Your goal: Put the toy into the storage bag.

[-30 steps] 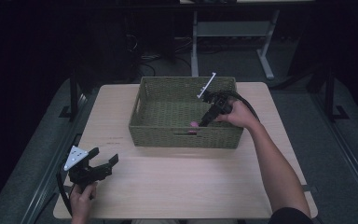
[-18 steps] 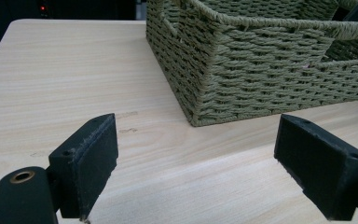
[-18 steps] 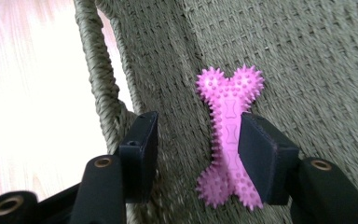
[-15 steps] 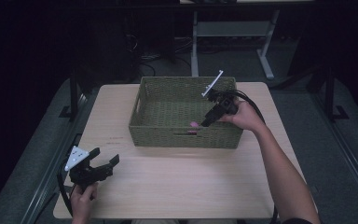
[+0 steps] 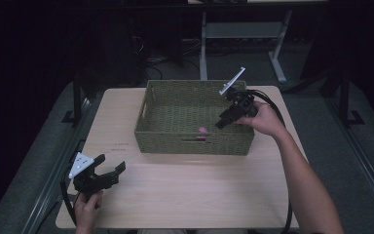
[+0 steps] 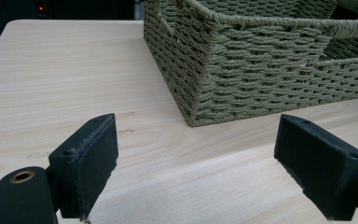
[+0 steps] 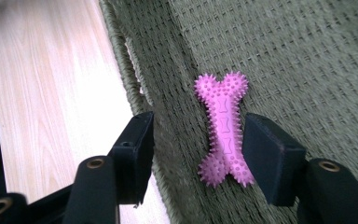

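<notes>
Dark floor and the legs of other furniture are framing a pale wooden table (image 5: 185,195), which is sitting squarely in the middle of the high view; on its far half a green woven basket (image 5: 195,141) is standing, its long side facing the person, with a handle slot cut in the near wall; at the near left corner of the table the left gripper (image 5: 111,171) is resting low in the person's hand, pointing right and toward the basket, its jaws standing wide apart with nothing between them, as the left gripper view is showing over bare wood; over the right part of the basket the right gripper (image 5: 222,122) is angling down and left into the interior, held by the person's right hand (image 5: 265,117); its jaws are standing open, one to either side of the toy without seeming to press it; smallest of all, a pink spiked bone toy (image 7: 223,128) is lying flat on the basket floor close to the near wall, just beside the right jaw in the right gripper view; judging from this, the toy is either just being set down in the basket or about to be picked up, so what is left is either closing on it or drawing the gripper clear.
</notes>
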`<act>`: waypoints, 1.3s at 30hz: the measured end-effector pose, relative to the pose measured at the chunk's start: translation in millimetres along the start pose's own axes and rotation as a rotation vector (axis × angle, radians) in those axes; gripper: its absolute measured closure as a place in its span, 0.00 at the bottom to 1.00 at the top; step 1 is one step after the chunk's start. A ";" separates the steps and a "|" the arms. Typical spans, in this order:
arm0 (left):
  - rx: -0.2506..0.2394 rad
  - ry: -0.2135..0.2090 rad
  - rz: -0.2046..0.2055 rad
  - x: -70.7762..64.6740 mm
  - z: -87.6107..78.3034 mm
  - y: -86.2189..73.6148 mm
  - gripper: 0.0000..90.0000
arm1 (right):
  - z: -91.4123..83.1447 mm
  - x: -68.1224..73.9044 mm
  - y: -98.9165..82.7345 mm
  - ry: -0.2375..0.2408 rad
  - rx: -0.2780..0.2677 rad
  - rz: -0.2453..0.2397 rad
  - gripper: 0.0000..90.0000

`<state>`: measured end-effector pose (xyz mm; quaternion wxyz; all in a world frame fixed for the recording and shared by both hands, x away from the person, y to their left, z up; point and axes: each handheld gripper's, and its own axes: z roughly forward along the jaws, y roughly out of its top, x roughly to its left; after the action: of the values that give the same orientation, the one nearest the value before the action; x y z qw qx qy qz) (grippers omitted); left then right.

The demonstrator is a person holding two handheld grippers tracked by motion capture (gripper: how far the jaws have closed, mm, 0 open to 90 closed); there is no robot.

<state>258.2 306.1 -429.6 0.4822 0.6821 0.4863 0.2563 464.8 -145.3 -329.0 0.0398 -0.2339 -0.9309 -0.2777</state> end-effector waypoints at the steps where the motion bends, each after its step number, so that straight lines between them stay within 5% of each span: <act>1: 0.001 -0.001 0.000 -0.1 0.1 0.0 0.14 | -2.1 1.5 -0.2 -0.003 -0.004 -0.001 0.47; 39: 0.007 -0.005 0.011 -3.0 1.7 0.4 0.14 | -30.7 42.0 -33.6 -0.042 -0.050 -0.018 0.39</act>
<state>258.6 302.7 -429.5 0.4794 0.6872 0.4822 0.2557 410.4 -169.2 -311.3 0.0119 -0.2323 -0.9264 -0.2960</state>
